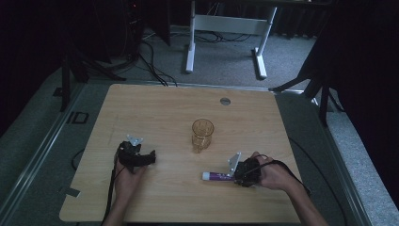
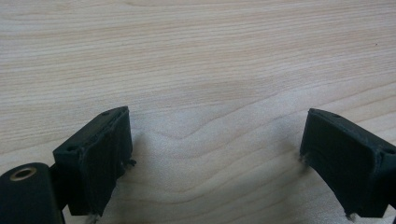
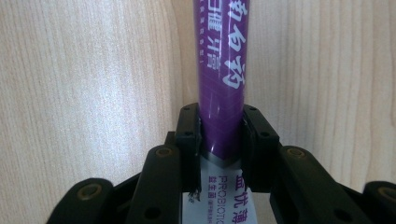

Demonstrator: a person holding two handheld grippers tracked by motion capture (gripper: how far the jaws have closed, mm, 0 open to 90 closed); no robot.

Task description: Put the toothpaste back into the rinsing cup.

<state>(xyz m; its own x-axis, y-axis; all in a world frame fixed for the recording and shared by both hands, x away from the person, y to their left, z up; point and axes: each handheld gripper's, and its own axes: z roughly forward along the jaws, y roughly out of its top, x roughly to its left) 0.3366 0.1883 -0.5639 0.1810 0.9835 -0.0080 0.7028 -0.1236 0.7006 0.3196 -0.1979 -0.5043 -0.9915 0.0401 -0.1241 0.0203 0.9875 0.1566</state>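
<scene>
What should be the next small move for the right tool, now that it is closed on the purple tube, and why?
Probably a short lift straight up. The right tool has both pads pressed on the purple tube near its flat end, and the tube lies flat on the table. Lifting first would free it before carrying it anywhere, perhaps toward the amber glass. The left tool rests open over bare wood.

- A light wood-grain table [image 1: 155, 103] with rounded corners carries everything; a small round grey grommet [image 1: 225, 101] sits in its top near the far edge.
- A purple toothpaste tube [image 1: 217, 176] lies flat on the table, reaching left out of the right gripper [image 1: 242, 175], whose jaws clamp its end.
- An amber ribbed glass [image 1: 203, 134] stands upright on the table, beyond the right gripper and to the right of the left gripper [image 1: 149, 157].
</scene>
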